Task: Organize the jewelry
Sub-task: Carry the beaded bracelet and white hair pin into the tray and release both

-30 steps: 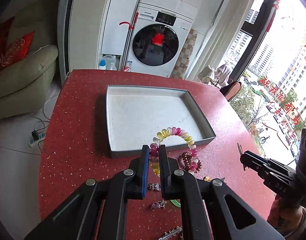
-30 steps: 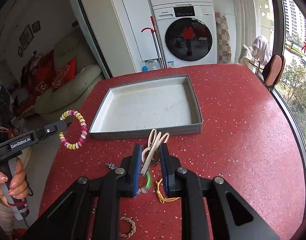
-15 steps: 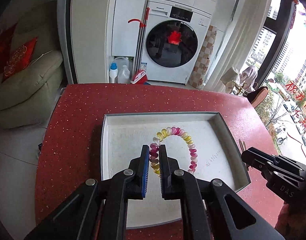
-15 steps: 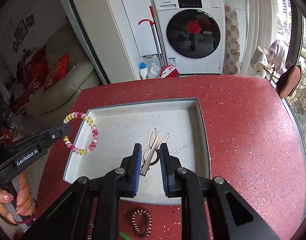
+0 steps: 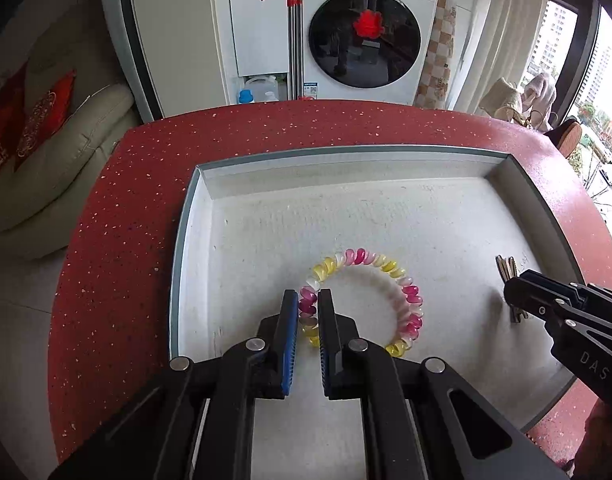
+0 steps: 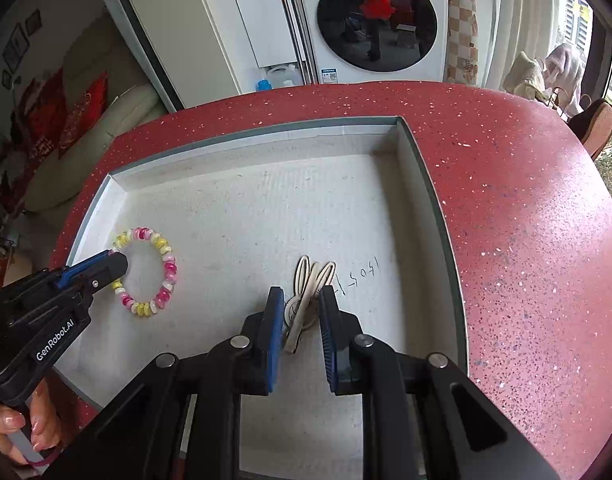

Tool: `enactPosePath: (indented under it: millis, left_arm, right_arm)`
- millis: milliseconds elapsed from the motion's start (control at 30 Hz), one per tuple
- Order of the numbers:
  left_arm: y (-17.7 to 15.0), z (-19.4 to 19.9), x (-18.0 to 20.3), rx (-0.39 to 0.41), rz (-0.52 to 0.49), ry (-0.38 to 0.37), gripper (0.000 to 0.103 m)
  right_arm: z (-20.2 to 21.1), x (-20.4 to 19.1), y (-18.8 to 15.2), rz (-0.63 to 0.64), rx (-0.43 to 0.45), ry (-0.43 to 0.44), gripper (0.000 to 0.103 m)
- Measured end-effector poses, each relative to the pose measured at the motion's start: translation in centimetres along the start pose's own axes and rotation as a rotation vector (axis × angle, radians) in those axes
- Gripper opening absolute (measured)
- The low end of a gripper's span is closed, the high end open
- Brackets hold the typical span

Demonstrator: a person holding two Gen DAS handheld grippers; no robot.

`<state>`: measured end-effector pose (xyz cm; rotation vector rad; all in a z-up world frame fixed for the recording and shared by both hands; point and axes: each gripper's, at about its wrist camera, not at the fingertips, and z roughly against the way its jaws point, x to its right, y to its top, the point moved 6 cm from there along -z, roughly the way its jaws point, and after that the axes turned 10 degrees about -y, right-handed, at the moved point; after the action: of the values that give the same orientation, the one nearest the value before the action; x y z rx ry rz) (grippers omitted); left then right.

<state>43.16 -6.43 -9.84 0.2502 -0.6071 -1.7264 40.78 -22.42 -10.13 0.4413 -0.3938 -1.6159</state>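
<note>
While both of your tools hang over the grey tray (image 5: 188, 216), each one has a piece of jewelry in its grip. Your left gripper (image 5: 308, 300) has its fingers (image 5: 289, 320) pinching the near-left arc of the pink-and-yellow coil bracelet (image 5: 406, 284), and the rest of the ring lies over the tray's white floor, in the near-left part. Your right gripper (image 6: 302, 300) has its fingers (image 6: 275, 312) closed on the cream looped hair tie (image 6: 310, 280), whose loops stick out toward the far side, over the near-middle of the tray and just left of some handwriting on the floor.

Look at the room you have: the far half of the tray floor is bare, all the way to the far wall. The left wall stands near the bracelet; the right wall is well apart from the hair tie. Seen from the left wrist, your right gripper (image 5: 546, 300) comes in from the right, apart from the bracelet. The tray sits on the red speckled counter (image 6: 526, 200), with a wide bare band to its right and a curved far edge. A washing machine (image 5: 366, 32) stands beyond it.
</note>
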Motion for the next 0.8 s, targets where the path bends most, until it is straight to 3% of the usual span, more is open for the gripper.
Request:
enactPosePath:
  millis: [100, 167, 233, 767, 800]
  left_arm:
    - [-0.2, -0.3, 0.2, 0.004, -0.014, 0.030, 0.029]
    - [-0.2, -0.3, 0.4, 0.002, -0.018, 0.039, 0.029]
    - [-0.3, -0.1, 0.5, -0.002, -0.012, 0.025, 0.029]
    - [0.4, 5.3, 1.4, 0.156, -0.035, -0.032, 0.030]
    - [0.3, 5.9, 1.4, 0.165, -0.039, -0.032, 0.064]
  right_arm:
    - [0.1, -0.1, 0.0, 0.001, 0.005, 0.001, 0.023]
    - [0.2, -0.2, -0.1, -0.008, 0.001, 0.013, 0.030]
    - [0.4, -0.1, -0.1, -0.022, -0.005, 0.020, 0.043]
    - [4.9, 1.2, -0.1, -0.115, 0.065, 0.079, 0.054]
    - [5.1, 1.3, -0.2, -0.120, 0.067, 0.085, 0.056]
